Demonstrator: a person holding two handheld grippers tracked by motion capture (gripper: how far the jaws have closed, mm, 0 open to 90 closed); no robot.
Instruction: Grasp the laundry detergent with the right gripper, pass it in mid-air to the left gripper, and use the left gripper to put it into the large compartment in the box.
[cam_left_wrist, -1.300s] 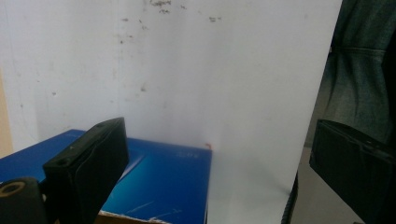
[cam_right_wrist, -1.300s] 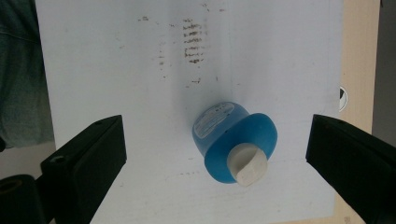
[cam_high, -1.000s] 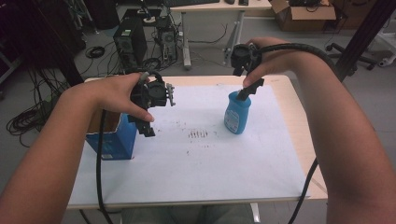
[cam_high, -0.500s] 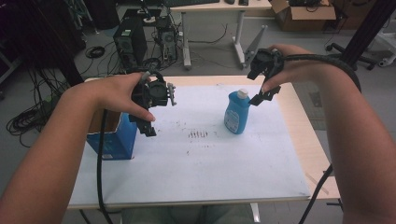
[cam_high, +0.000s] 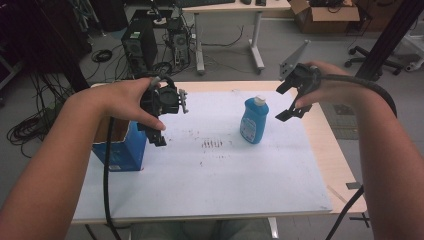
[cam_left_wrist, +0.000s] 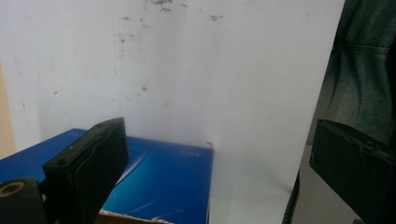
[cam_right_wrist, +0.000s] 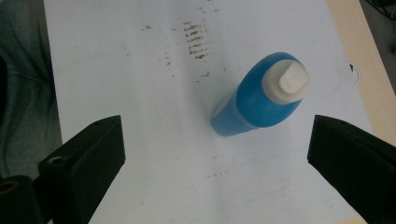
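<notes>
High view: blue bottle (cam_high: 254, 121) upright mid-table on white sheet (cam_high: 215, 175). Right gripper (cam_high: 288, 102) just beside it, jaws wide apart, empty. Left gripper (cam_high: 159, 131) over blue box (cam_high: 122, 150), jaws also spread.

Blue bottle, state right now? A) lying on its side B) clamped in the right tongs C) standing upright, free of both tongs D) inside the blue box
C: the blue bottle stands upright on the white sheet, its white cap on top, while the right tongs hang open beside it without touching.
</notes>
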